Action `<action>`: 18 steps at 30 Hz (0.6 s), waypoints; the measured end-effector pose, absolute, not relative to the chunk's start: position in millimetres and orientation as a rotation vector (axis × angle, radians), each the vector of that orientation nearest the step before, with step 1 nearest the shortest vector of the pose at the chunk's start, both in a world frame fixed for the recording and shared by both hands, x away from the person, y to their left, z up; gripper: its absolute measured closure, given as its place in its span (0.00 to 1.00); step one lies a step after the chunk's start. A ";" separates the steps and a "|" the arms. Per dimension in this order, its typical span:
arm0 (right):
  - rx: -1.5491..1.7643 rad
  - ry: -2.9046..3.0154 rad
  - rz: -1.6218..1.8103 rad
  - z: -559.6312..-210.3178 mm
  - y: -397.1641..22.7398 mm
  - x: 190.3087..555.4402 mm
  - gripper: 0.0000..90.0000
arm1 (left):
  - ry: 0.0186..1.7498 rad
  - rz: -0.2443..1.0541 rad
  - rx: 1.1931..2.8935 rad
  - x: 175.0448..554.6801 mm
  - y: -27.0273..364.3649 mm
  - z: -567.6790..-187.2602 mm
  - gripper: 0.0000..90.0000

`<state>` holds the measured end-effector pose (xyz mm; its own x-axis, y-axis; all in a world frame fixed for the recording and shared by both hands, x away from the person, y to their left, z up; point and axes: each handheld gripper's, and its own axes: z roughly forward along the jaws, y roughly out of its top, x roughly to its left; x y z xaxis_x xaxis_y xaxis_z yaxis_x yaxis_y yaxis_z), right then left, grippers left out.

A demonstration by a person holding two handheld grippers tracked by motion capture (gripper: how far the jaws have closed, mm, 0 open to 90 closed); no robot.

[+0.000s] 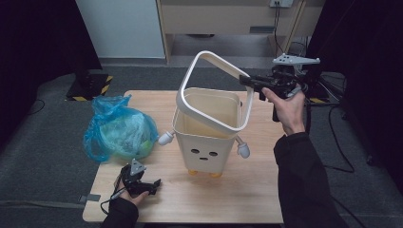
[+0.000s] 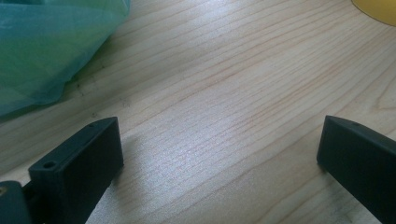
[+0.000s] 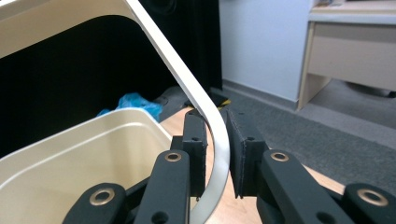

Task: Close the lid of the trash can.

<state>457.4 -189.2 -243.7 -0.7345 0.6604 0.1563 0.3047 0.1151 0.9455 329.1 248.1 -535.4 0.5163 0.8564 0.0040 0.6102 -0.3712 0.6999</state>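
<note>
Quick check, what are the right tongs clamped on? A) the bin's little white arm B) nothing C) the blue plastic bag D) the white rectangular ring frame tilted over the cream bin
D: the right tongs pinch a corner of the white rectangular plastic ring frame, tilted up off the cream face-printed bin; the blue plastic bag lies apart on the table.

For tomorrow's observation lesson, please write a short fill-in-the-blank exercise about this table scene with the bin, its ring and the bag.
1. The right gripper is shut on the white ____ of the bin.
2. The blue bag lies to the bin's ____.
3. The left gripper rests on the table with its jaws ____.

Missing words: ring; left; open
</note>
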 end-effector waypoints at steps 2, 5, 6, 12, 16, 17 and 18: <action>0.942 2.130 1.651 -245.3 -186.6 457.9 0.87 | 1.190 0.491 2.111 329.1 248.1 -535.4 0.00; 0.930 2.172 1.641 -247.2 -182.7 458.6 0.87 | 1.190 0.491 2.111 329.1 248.1 -535.4 0.00; 0.930 2.180 1.639 -247.5 -181.1 458.6 0.87 | 1.190 0.491 2.111 329.1 248.1 -535.4 0.00; 0.915 2.227 1.591 -249.9 -175.9 460.0 0.87 | 1.190 0.491 2.112 329.1 248.1 -535.4 0.00; 0.933 2.224 1.577 -252.0 -173.5 460.2 0.87 | 1.190 0.491 2.111 329.1 248.1 -535.4 0.00; 0.939 2.223 1.574 -252.4 -172.8 460.3 0.87 | 1.190 0.491 2.111 329.1 248.1 -535.4 0.00; 0.940 2.225 1.566 -253.2 -171.6 460.5 0.86 | 1.190 0.491 2.111 329.1 248.1 -535.4 0.00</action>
<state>460.5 -171.6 -253.2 -0.7561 0.6374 0.1481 0.3548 0.2092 0.9113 329.1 248.1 -535.4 0.5163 0.8564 0.0040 0.6103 -0.3711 0.6999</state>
